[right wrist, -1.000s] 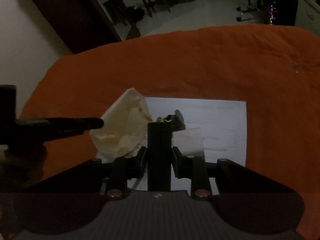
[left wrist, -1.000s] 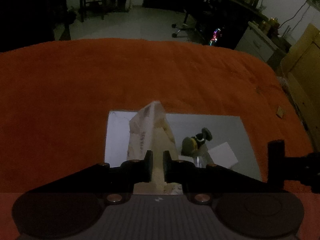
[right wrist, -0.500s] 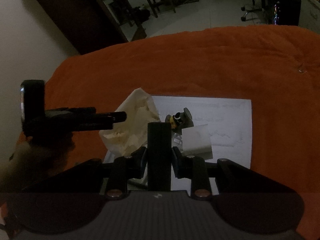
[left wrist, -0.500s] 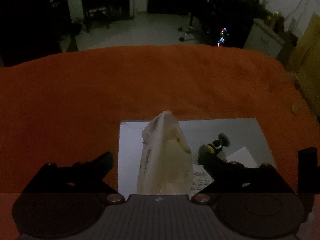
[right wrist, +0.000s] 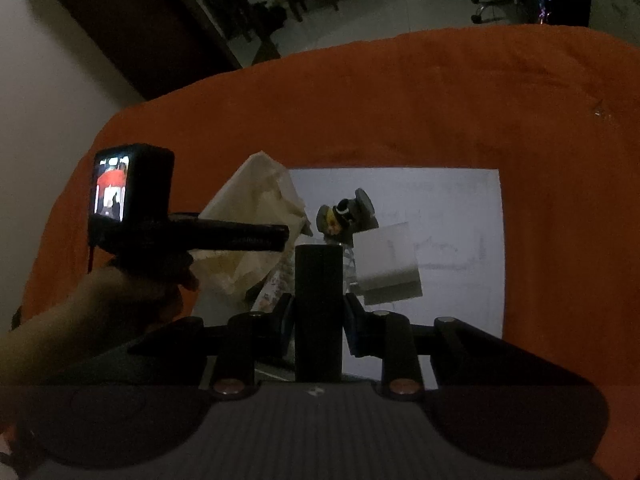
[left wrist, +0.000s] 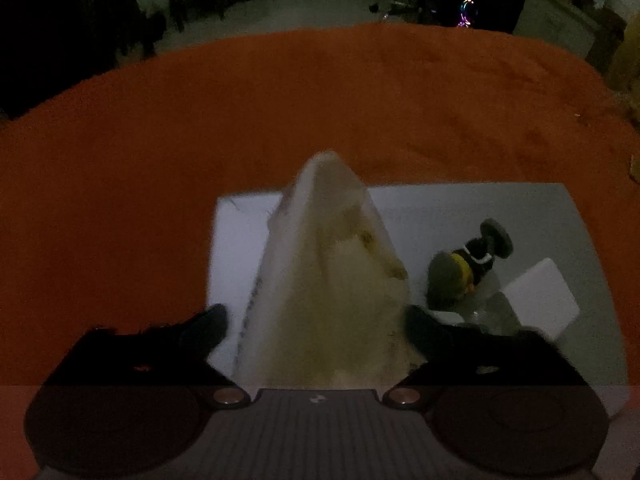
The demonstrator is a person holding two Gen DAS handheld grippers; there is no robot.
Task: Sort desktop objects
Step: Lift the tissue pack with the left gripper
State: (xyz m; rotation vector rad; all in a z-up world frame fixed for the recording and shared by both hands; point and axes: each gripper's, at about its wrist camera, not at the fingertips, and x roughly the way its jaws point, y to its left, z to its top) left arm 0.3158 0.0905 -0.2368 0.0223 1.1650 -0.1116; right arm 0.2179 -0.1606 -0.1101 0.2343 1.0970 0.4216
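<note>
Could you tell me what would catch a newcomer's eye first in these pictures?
The orange cloth fills both views, with a white sheet on it. At the sheet's left edge a crumpled pale bag rises between the closing jaws of the left gripper. The right gripper is shut on a dark block.

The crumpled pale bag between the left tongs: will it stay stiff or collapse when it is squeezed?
The bag is probably thin, crinkled film, so it will likely crush. The closing left tongs do not visibly press it yet. It looks light and may sag when lifted off the white sheet.
</note>
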